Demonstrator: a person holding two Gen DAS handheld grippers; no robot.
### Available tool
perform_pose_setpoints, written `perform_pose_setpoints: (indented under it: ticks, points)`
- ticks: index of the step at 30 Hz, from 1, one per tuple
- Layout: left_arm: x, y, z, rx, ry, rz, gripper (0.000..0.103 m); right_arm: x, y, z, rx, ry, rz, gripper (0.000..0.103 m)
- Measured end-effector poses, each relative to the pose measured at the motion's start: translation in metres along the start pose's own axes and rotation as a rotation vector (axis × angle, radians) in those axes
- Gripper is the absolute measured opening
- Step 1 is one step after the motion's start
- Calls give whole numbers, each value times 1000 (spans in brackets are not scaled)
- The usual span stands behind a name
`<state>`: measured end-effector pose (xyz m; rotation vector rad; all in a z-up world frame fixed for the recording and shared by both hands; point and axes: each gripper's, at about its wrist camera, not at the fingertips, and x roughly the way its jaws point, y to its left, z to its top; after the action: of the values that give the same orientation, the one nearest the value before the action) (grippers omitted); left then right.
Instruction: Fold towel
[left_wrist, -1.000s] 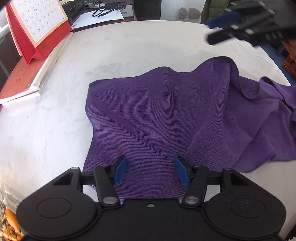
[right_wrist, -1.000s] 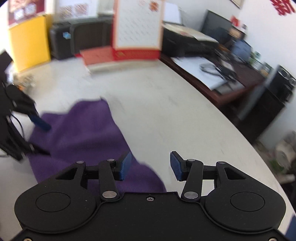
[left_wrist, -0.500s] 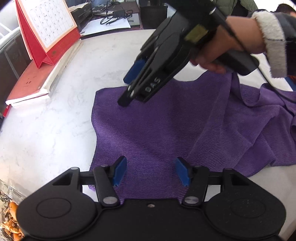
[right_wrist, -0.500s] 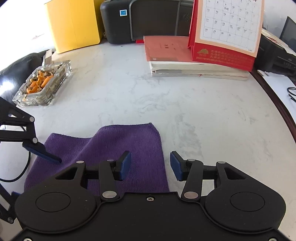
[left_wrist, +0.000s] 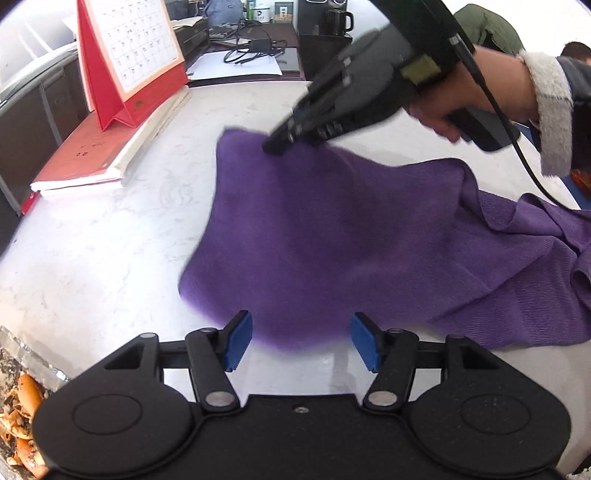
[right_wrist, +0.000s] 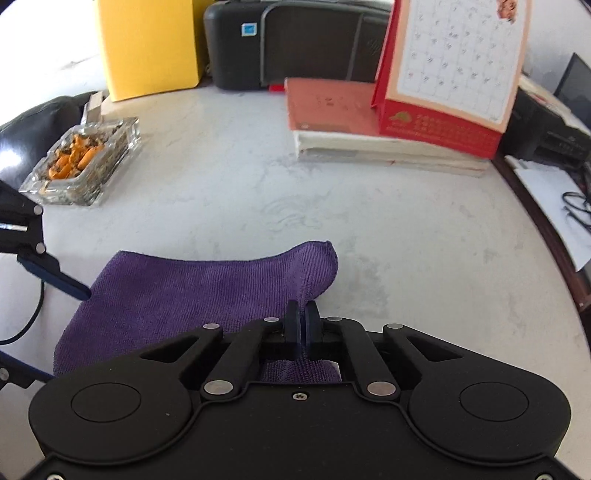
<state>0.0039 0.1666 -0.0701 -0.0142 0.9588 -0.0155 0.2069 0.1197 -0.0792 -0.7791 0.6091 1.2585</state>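
Our right tool (right_wrist: 302, 325) is clenched on the purple towel (left_wrist: 332, 236), pinching its far edge just short of the corner that curls up ahead of the fingers. In the left wrist view this tool (left_wrist: 280, 144) comes down on that edge with a hand (left_wrist: 476, 92) round its handle. Our left tool (left_wrist: 301, 341) is released, its blue fingers (left_wrist: 236, 341) spread wide and hovering at the towel's near edge, gripping nothing.

The towel lies spread over the middle of the white surface (right_wrist: 406, 236), rumpled toward its right end, which trails to the surface's right edge. We judge the step in hand to be taking hold of an edge to carry it over; whether a fold is already laid in we cannot tell. The next move calls for the left tool closing on the near edge so both ends travel together.

Toward the far edge stands a red desk calendar (right_wrist: 454, 74) on a book (right_wrist: 332, 107); its grid and gold writing are too blurred to read. A glass ashtray (right_wrist: 81, 162) sits near the left edge.
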Motion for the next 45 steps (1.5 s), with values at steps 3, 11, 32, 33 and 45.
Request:
perform_pose_setpoints:
  ticks: [3, 11, 32, 33, 45]
  points:
    - [6, -8, 5, 50, -14, -49, 57, -3, -5, 0, -8, -13, -47, 2]
    - [23, -50, 22, 230, -58, -223, 57, -13, -17, 0, -29, -47, -171, 2]
    - [17, -75, -14, 220, 58, -293, 64, -27, -47, -16, 104, -91, -261, 11]
    - [16, -75, -14, 217, 58, -290, 64, -30, -47, -15, 114, -96, -259, 23]
    - [5, -59, -18, 38, 22, -273, 65, -69, -40, -11, 226, -161, -194, 55]
